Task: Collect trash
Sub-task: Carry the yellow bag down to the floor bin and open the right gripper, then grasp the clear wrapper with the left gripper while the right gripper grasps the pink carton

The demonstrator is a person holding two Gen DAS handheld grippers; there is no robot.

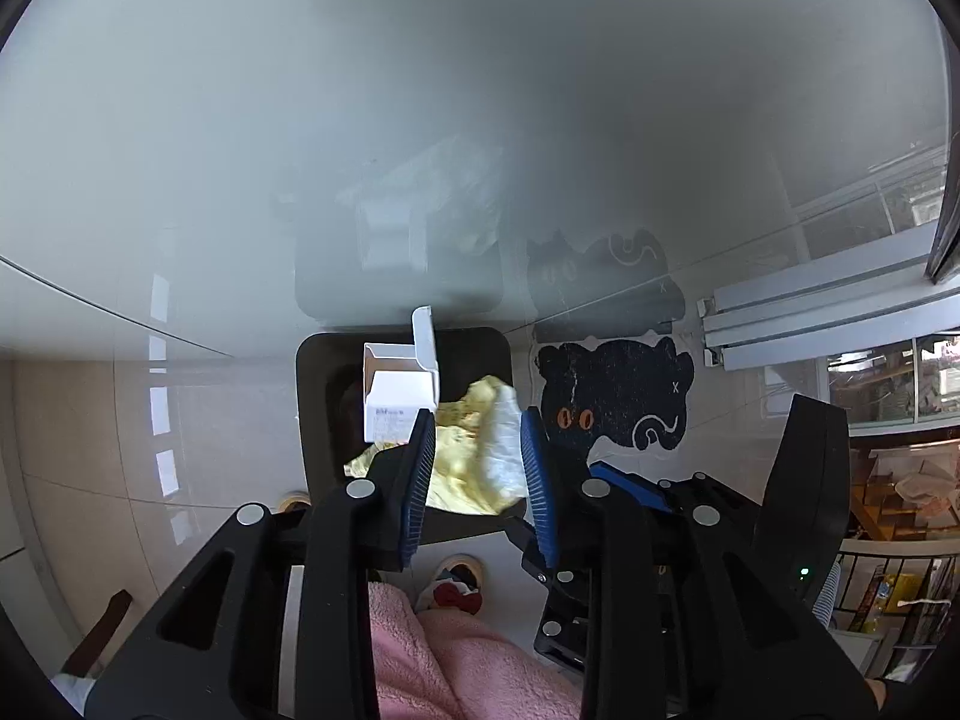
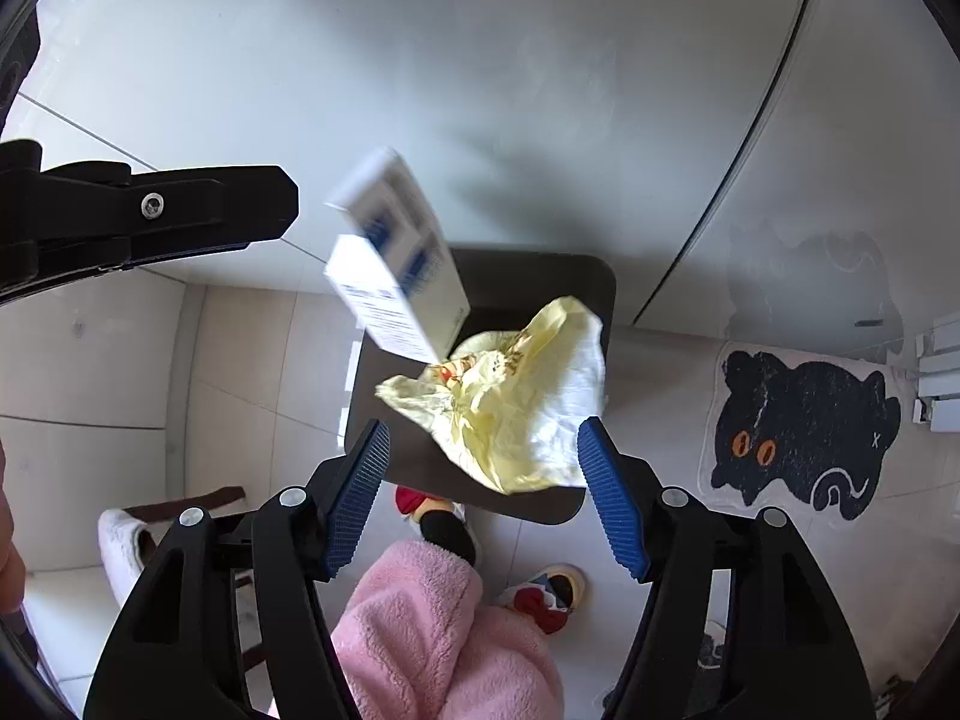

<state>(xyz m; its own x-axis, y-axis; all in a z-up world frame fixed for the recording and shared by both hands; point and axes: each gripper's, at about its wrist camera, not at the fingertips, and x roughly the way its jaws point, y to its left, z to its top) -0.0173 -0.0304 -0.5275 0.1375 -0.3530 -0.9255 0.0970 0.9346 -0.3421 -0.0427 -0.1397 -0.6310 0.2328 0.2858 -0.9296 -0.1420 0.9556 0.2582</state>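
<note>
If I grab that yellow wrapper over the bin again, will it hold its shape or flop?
Probably flop: the wrapper is thin, creased sheet with loose, drooping corners. It looks very light for its size, so it may drift as it falls toward the bin. The open right gripper would likely crush it rather than grip firmly.

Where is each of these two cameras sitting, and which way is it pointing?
Left wrist view: sits on the left gripper, looks down along its blue fingers at a dark bin; pink sleeve and slippered foot below.
Right wrist view: sits on the right gripper, also looking down at the bin; the left gripper's black arm crosses at upper left.
Shared: the bin, white box, crumpled yellow wrapper, black cat mat, tiled floor.
</note>
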